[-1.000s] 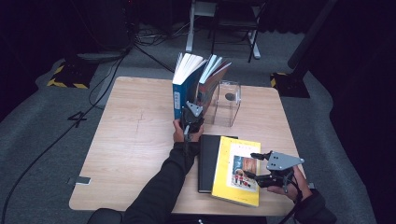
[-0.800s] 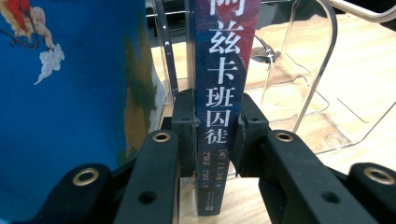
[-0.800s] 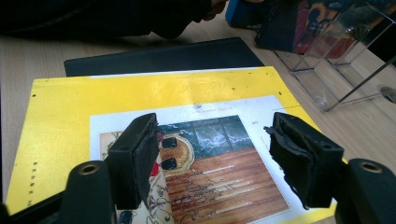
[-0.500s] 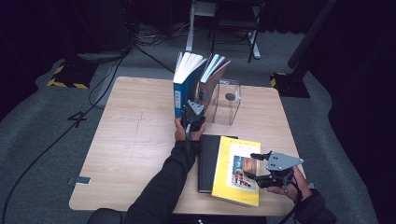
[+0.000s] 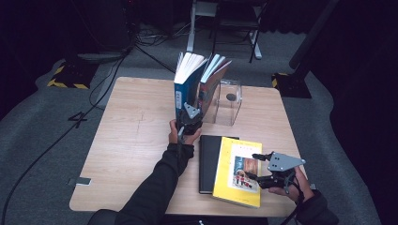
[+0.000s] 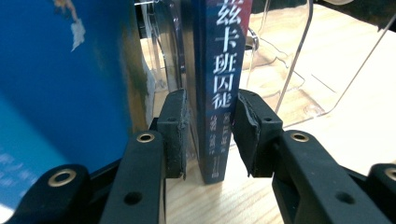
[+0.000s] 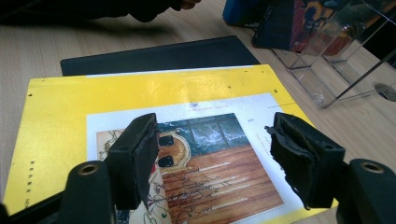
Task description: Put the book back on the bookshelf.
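The dark-spined book (image 6: 217, 88) stands upright near the far edge of the tabletop (image 5: 126, 136), its spine between the fingers (image 6: 173, 130) of the left gripper (image 5: 189, 123). The fingers have just been opening: one pad lies close against the spine, the other stands a sliver clear, so nothing is pinched. A blue book (image 5: 180, 91) stands just beside it, a clear plastic stand (image 5: 230, 101) behind. The left forearm reaches straight forward, gripper level. At the near right corner, the right gripper (image 5: 259, 169) hovers with fingers spread wide over the yellow book (image 7: 140, 93), which lies flat, overlapping a black book (image 5: 208, 161).
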Tool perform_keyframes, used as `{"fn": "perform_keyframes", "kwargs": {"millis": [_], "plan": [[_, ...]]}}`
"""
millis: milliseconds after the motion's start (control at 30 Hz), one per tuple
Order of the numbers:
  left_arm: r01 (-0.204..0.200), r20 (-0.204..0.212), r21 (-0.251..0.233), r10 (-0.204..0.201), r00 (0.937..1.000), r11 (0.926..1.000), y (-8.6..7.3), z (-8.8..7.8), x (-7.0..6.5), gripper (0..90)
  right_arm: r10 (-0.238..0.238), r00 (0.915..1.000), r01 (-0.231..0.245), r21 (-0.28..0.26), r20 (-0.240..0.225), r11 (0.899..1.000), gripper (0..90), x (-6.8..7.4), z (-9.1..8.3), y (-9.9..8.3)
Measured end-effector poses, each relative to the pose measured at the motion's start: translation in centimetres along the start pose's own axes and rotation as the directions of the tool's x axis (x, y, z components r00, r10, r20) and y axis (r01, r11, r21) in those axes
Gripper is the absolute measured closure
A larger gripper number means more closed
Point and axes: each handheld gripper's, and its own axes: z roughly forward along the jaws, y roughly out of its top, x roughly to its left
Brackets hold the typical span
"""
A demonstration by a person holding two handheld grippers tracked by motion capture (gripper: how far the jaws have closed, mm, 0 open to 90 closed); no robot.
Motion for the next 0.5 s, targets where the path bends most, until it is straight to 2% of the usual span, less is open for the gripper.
{"fn": "perform_keyframes", "kwargs": {"millis": [167, 500], "plan": [[-0.016, 0.012, 0.011, 0.015, 0.9998, 0.9998, -0.3, -0.7, 0.5, 65.1, 0.003, 1.0, -0.003, -0.001, 0.002, 1.0, 32.3, 0.0, -0.1, 0.0], [-0.064, 0.082, 0.04, 0.06, 0.9948, 0.9972, -1.1, -2.2, 2.0, 59.4, 0.013, 0.9999, -0.014, 0.005, 0.004, 1.0, 32.0, 0.0, -0.2, 0.0]]}}
